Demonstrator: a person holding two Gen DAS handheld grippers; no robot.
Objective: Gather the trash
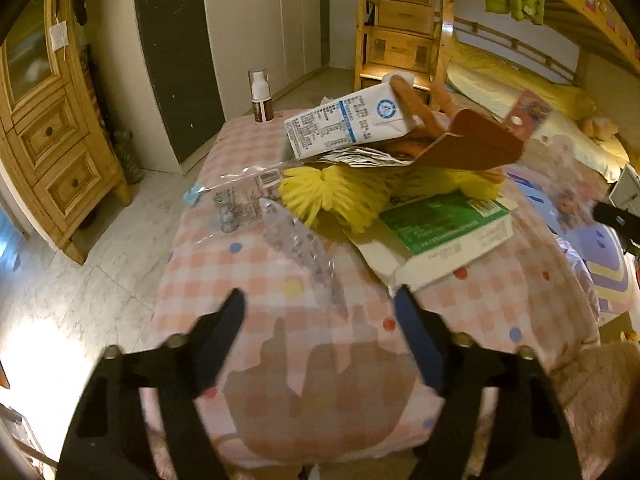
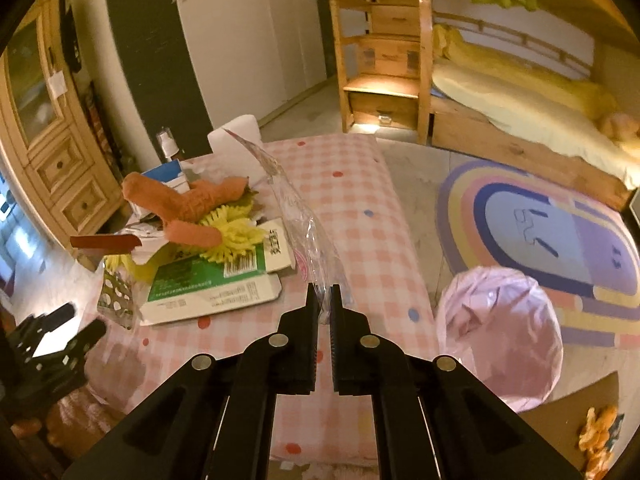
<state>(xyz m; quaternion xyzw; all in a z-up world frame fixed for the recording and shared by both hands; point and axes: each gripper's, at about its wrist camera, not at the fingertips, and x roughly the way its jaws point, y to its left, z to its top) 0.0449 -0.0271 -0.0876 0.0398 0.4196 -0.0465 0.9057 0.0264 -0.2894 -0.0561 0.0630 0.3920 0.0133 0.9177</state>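
Note:
A pile of trash lies on the pink checked tabletop [image 1: 256, 280]: a white milk carton [image 1: 352, 124], a flattened green and white box [image 1: 440, 232], a yellow fringed piece [image 1: 320, 192], clear plastic wrappers [image 1: 304, 248] and a brown card piece [image 1: 476, 144]. My left gripper [image 1: 320, 304] is open and empty, just short of the clear wrapper. My right gripper [image 2: 325, 294] is shut on a clear plastic bag [image 2: 292, 204] and holds it up over the table. A bin lined with a pink bag [image 2: 500, 332] stands on the floor right of the table.
A pump bottle [image 1: 262, 96] stands at the table's far edge. An orange plush toy [image 2: 184, 204] lies on the pile. A wooden cabinet [image 1: 52, 128] stands left, a bunk bed [image 2: 520, 112] and a striped rug [image 2: 560, 232] right. The left gripper shows in the right wrist view [image 2: 52, 340].

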